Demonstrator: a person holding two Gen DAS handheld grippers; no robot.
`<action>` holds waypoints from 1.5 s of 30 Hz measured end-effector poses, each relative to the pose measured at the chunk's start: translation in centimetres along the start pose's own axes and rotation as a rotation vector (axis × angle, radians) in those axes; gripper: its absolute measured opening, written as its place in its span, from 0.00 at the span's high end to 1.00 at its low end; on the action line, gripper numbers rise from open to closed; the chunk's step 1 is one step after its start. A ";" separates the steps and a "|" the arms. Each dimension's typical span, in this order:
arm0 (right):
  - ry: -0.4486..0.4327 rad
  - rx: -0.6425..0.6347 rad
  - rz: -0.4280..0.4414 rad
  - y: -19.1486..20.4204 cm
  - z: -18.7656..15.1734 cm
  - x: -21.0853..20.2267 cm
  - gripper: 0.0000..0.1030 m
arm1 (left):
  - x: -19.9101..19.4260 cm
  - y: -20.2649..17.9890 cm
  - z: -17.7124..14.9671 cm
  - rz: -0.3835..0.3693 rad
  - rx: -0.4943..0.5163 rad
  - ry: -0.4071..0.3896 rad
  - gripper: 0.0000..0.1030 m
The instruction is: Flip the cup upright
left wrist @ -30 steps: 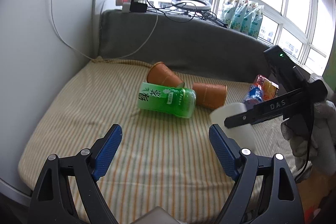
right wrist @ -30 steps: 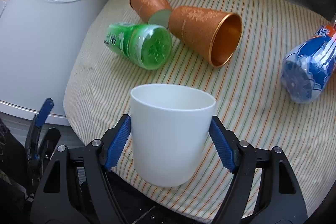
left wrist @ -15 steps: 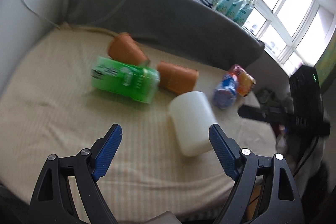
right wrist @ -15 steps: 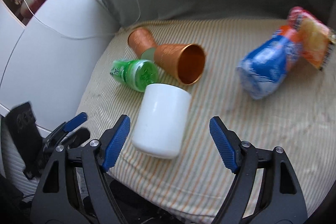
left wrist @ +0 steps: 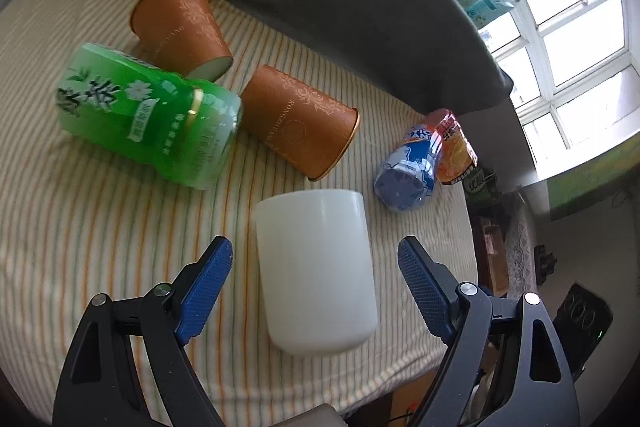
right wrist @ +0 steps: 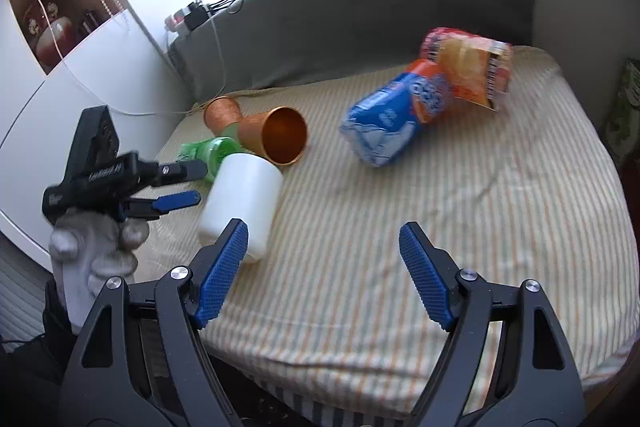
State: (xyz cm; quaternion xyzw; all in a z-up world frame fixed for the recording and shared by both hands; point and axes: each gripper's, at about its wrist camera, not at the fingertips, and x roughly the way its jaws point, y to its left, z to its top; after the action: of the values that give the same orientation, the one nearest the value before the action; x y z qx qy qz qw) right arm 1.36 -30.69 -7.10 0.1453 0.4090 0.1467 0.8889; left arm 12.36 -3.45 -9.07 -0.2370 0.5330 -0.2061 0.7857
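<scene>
A white cup (left wrist: 316, 271) stands upright on the striped cushion (left wrist: 80, 235) near its front edge; it also shows in the right wrist view (right wrist: 242, 197). My left gripper (left wrist: 316, 283) is open, its jaws on either side of the cup without touching it. My right gripper (right wrist: 322, 267) is open and empty, pulled back to the right of the cup. Two copper paper cups (left wrist: 298, 121) (left wrist: 178, 23) lie on their sides behind it.
A green bottle (left wrist: 148, 115) lies left of the copper cups. A blue bottle (left wrist: 410, 167) and an orange snack bag (left wrist: 454, 151) lie at the right. A grey backrest (right wrist: 360, 23) runs behind the cushion; a white cabinet (right wrist: 60, 115) stands left.
My right gripper let go of the white cup and drew back to the right. My left gripper moved in until its open jaws flank the cup.
</scene>
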 end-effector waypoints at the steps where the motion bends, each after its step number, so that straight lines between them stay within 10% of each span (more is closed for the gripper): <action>1: -0.005 0.009 -0.004 -0.4 -0.2 -0.3 0.22 | 0.3 0.0 0.2 0.001 -0.005 0.008 0.18; 27: 0.001 0.106 -0.005 -3.6 -1.3 -0.1 0.21 | 3.7 -0.3 1.7 0.052 0.031 0.081 0.27; 45: 0.002 0.110 -0.012 -3.4 -1.6 -0.1 0.21 | 1.6 -4.9 -0.1 0.122 0.219 -0.093 0.28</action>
State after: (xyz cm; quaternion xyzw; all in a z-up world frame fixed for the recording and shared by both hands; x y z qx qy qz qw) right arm 0.56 -33.66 -9.32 0.1913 0.4180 0.1189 0.8801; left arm 12.46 -8.27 -7.37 -0.1260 0.4838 -0.2036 0.8418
